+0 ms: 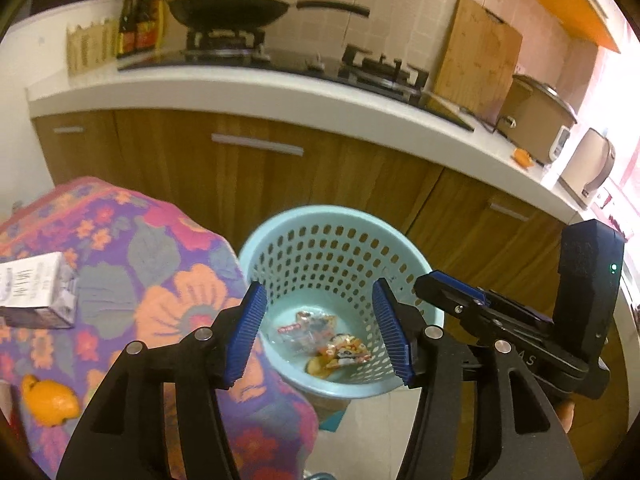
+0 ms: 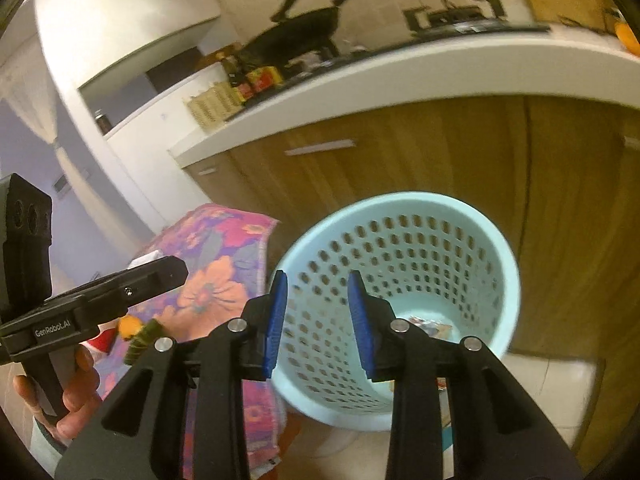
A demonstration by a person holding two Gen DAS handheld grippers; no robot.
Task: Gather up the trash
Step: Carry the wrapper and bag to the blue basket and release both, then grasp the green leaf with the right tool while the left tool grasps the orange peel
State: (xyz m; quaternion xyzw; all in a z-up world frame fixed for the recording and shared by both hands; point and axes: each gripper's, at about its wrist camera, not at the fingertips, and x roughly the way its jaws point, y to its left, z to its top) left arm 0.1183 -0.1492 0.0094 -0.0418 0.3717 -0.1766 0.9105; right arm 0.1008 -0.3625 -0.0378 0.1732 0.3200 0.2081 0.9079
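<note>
A light blue perforated waste basket stands on the floor in front of wooden cabinets. At its bottom lie crumpled snack wrappers and a piece of orange peel. My left gripper hangs open above the basket's mouth with nothing between its blue pads. My right gripper is also open over the basket, jaws narrower, nothing between them. On the flowered cloth to the left lie an orange peel and a small white carton.
A white counter with a hob, a black wok, bottles, a cutting board and cookers runs above the cabinets. Another orange scrap lies on the counter at right. A hand holds the left gripper's handle.
</note>
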